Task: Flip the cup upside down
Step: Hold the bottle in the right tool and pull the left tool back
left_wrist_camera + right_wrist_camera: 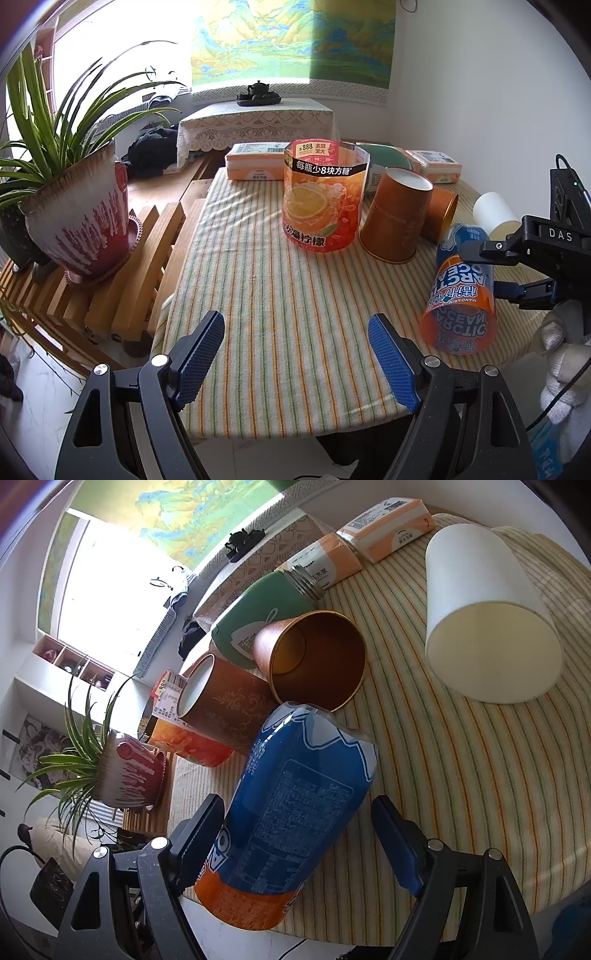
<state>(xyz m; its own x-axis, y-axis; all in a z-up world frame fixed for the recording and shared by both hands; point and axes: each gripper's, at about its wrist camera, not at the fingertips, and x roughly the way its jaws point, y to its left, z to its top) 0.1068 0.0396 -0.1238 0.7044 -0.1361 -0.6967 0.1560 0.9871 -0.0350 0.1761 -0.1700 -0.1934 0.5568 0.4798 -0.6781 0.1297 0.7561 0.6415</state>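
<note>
**Arctic Ocean cup between right jaws, tilted over near table edge**

The blue-and-orange cup – a cut-off "Arctic Ocean" bottle wrap – sits at the near right edge of the striped tablecloth, leaning, print reading upside down in the left wrist view. Right gripper straddles it: left finger is against the cup wall, right finger stands off with a visible gap. Jaws are spread, not clamped.

Cup-like items on the table, five counted:
- the Arctic Ocean cup
- one orange lemon-tea label cup, upright, mid-table
- two brown paper cups – one standing upside down, one on its side with its mouth toward the right camera
- one white paper cup on its side, far right

Also: one green flask lying down behind the brown cups, two tissue packs at the far edge, one potted plant on a slatted wooden stand left of the table.

Left gripper hovers over bare cloth at the near edge, jaws wide apart, holding nothing. Right gripper comes in from the right, low, with a white-gloved hand behind it.
</note>
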